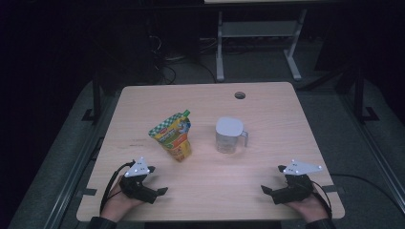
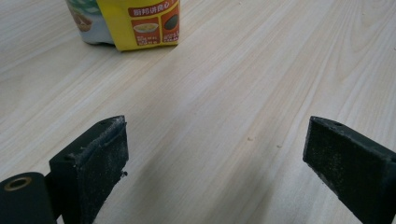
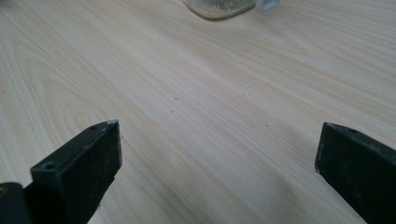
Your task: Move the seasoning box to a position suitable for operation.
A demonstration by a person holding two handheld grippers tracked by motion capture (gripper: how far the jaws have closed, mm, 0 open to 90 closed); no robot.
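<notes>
**Both grippers resting wide apart at the near edge, pouch and measuring cup standing beyond them**

Here, the light wooden table (image 1: 267, 102) is taking up most of the high view, with a round cable hole (image 1: 239, 95) sitting near its far edge. Beyond it, a grey metal frame (image 1: 258, 36) is standing on the dark floor.

On the table, the green and yellow snack pouch (image 1: 174, 135) is standing upright, leaning slightly, left of centre. In the left gripper view its yellow lower panel (image 2: 140, 23) is showing at the top, ahead of the jaws and a little to their left, well apart from them. To the right of the pouch, not touching it, the clear measuring cup (image 1: 229, 135) with a white lid is standing upright, its handle pointing right. In the right gripper view the cup's rounded base (image 3: 219, 7) is showing at the top edge, ahead of the jaws and well apart from them.

The left gripper (image 1: 155, 183) is lying near the table's front left corner, held in a hand (image 1: 119, 205), with its jaws spread wide and nothing but bare wood between them. The right gripper (image 1: 272, 183) is lying near the front right corner, held in the other hand (image 1: 310, 207), its jaws likewise spread and gripping nothing. The pouch is standing just beyond the left gripper; the cup is standing farther off, up and left of the right gripper.
</notes>
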